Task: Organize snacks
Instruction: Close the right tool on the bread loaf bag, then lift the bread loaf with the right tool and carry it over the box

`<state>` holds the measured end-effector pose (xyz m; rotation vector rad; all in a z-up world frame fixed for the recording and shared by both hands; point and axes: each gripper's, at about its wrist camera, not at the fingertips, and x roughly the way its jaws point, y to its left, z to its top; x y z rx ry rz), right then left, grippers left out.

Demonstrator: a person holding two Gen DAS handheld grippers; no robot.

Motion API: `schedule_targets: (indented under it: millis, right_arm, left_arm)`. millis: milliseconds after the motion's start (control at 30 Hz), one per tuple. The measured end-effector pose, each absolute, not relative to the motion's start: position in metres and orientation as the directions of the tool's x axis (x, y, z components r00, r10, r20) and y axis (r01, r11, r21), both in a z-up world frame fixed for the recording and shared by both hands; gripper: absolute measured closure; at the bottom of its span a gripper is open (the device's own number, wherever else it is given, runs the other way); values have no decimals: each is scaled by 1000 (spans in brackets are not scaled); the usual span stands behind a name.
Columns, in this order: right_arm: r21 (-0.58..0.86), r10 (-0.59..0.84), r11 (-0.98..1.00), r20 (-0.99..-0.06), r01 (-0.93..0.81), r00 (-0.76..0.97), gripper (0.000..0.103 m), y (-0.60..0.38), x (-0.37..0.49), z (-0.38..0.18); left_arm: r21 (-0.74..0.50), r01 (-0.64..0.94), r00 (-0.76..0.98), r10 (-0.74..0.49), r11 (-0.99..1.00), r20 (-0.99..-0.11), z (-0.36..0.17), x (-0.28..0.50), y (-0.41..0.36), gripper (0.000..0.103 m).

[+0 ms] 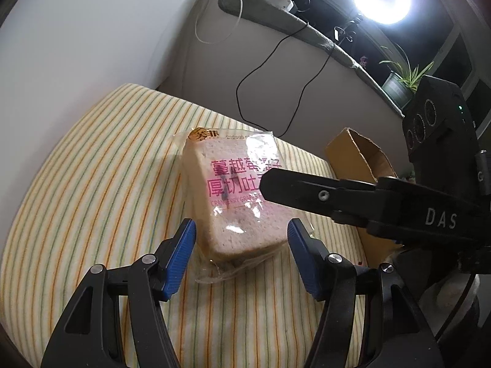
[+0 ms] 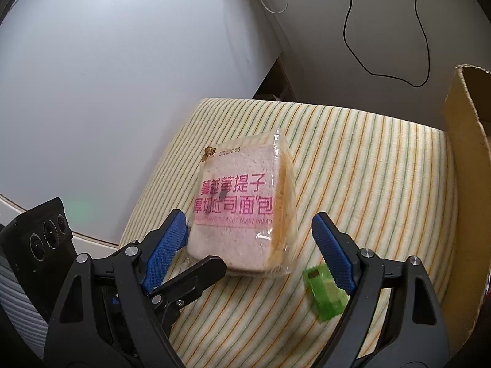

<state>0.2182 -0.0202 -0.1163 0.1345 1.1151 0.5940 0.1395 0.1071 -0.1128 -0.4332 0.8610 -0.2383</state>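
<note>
Reaching for the bread pack (image 1: 237, 196) lying between my left gripper (image 1: 242, 257) jaws, both grippers stand open and empty. Nothing looks packed yet: the bread and a green snack (image 2: 325, 291) under my right gripper (image 2: 251, 245) remain outside the cardboard box (image 2: 466, 184) to its right.

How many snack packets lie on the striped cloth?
2: the bread packet in the middle of the cloth, and a small green packet near its corner. Others may be hidden inside the cardboard box.

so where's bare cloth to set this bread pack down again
Free: striped cloth between bread pack and cardboard box, and the stretch toward the white wall. Crowded: near the green packet, with the left gripper and right gripper open around the pack.
</note>
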Motion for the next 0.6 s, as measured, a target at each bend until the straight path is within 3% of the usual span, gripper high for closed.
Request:
schedule_targets:
  millis: [400, 600]
  right_arm:
    - [399, 516, 829, -817, -393, 258, 47, 1, 233, -141]
    - [387, 511, 829, -818, -403, 265, 48, -3, 225, -135]
  left_arm:
    - [-465, 46, 626, -388, 884, -677, -116, 143, 106, 41]
    - [-451, 48, 639, -375, 891, -672, -109, 138, 104, 42]
